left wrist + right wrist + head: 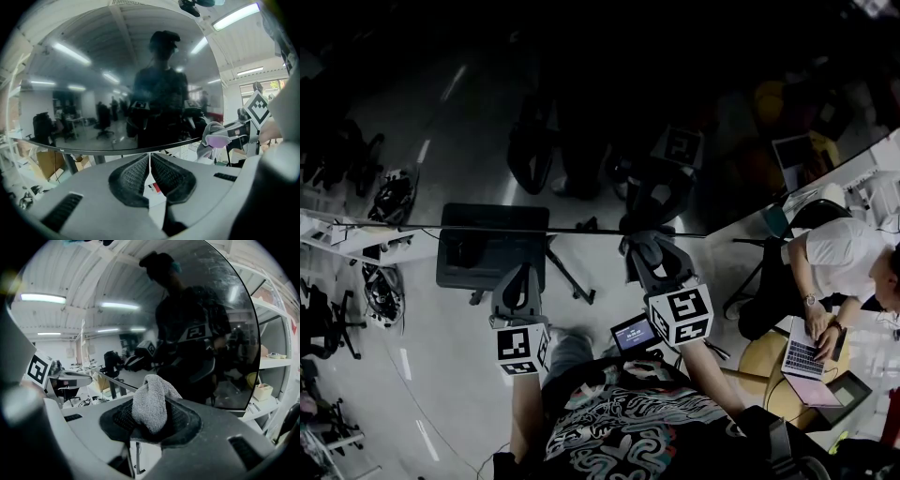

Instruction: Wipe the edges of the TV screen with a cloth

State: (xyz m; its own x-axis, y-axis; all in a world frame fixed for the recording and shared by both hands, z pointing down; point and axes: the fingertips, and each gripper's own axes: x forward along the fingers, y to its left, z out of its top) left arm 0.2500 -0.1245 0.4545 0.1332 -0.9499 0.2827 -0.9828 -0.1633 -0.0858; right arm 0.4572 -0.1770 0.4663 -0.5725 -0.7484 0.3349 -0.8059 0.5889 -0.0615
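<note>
The TV screen (581, 112) is dark and glossy. It mirrors the ceiling lights, the chairs and me with both grippers. A thin black bezel runs along its bottom edge, and in the head view that edge crosses just above both claws and turns up at the lower right corner.

My right claw (151, 425) is clenched on the cloth (150, 401), a grey terry wad that bulges up between the pads. From the left gripper view the cloth (207, 136) sits at the bottom bezel of the screen (117, 70), close to the lower right corner. I cannot tell whether it touches.

My left claw (150, 157) is clenched with nothing in it, pads pressed together, just below the bottom edge and well left of the cloth.

Under the screen the floor is open between the claws. To the right, past the corner, a person (839, 258) sits typing on a laptop (806, 354) at a table. Shelves (272, 362) stand just beyond the screen's (201, 333) right edge.
</note>
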